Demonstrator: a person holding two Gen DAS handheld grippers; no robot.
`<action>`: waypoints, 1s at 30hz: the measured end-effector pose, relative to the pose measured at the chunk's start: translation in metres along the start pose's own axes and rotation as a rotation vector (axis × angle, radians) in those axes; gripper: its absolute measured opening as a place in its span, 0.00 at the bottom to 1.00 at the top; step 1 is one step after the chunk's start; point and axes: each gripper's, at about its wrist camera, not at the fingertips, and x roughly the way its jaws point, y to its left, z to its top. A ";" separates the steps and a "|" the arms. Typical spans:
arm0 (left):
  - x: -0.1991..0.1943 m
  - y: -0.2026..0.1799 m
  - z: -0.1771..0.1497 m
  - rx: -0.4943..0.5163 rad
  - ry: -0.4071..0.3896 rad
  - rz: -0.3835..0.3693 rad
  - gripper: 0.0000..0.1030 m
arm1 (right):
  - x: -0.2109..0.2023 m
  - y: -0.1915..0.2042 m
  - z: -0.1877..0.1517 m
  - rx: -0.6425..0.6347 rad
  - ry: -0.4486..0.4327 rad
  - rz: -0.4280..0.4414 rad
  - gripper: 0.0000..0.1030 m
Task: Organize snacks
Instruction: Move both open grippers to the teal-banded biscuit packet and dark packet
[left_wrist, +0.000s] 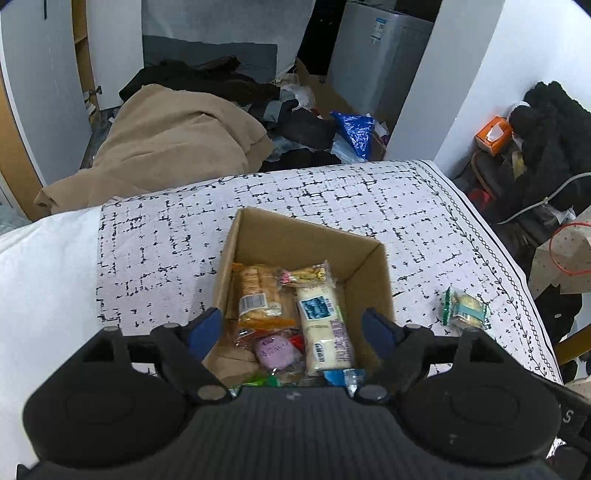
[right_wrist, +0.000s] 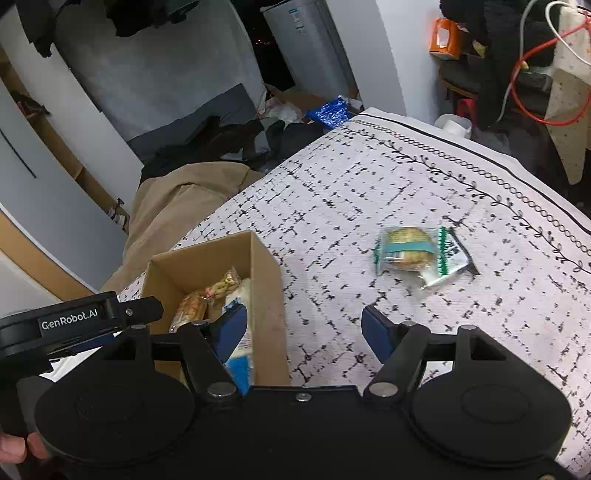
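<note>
Both grippers empty, jaws wide: my left gripper (left_wrist: 291, 332) hangs over the cardboard box (left_wrist: 364, 266) of snacks, so next I steer the right gripper (right_wrist: 304, 332) onto the 1 loose cookie pack (right_wrist: 410, 251) on the tablecloth (right_wrist: 369, 177).

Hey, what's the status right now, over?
Left gripper open above cardboard box of snacks. Right gripper open, empty. One green-wrapped snack on the tablecloth, outside the box. Nothing blocking it.
</note>
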 end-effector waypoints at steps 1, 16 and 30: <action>-0.001 -0.003 -0.001 0.004 -0.001 0.000 0.80 | -0.001 -0.003 0.000 0.003 -0.002 -0.001 0.66; -0.001 -0.053 -0.012 0.059 -0.001 -0.033 0.81 | -0.018 -0.054 0.001 0.074 -0.028 -0.020 0.75; 0.015 -0.096 -0.015 0.099 0.028 -0.047 0.81 | -0.011 -0.102 0.003 0.160 -0.021 -0.022 0.75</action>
